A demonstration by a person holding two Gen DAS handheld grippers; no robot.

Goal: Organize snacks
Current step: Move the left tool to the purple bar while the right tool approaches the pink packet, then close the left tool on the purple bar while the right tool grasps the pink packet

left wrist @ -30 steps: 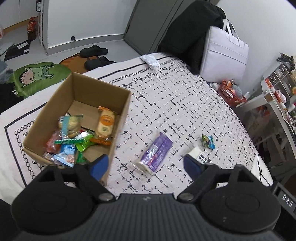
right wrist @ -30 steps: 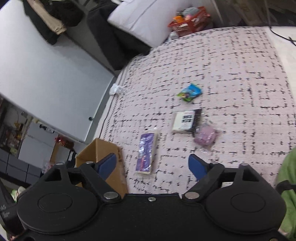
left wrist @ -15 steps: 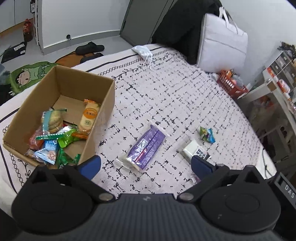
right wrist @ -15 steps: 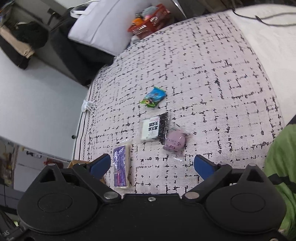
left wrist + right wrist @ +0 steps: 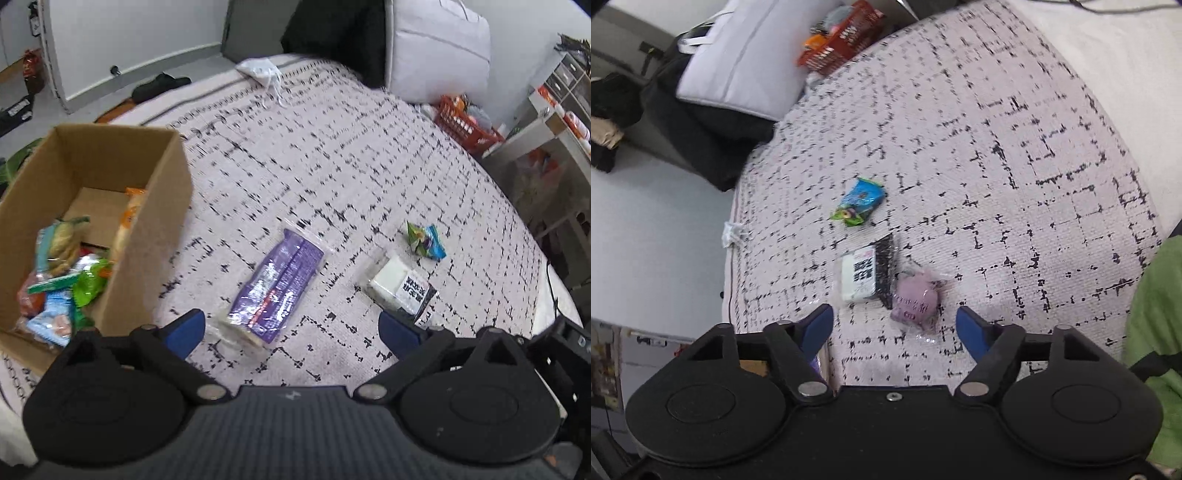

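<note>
Snacks lie loose on the patterned bedspread (image 5: 332,155): purple packet (image 5: 279,282), white packet with black label (image 5: 862,275), pink wrapped piece (image 5: 916,301) touching its dark edge, and blue-green packet (image 5: 858,201) farther off. Cardboard box (image 5: 155,236) beside the purple packet holds more wrapped snacks. Left gripper (image 5: 291,328) over purple packet, jaws spread wide, empty. Right gripper (image 5: 895,328) over pink piece, jaws have just been closing, nothing pressed between them.
</note>
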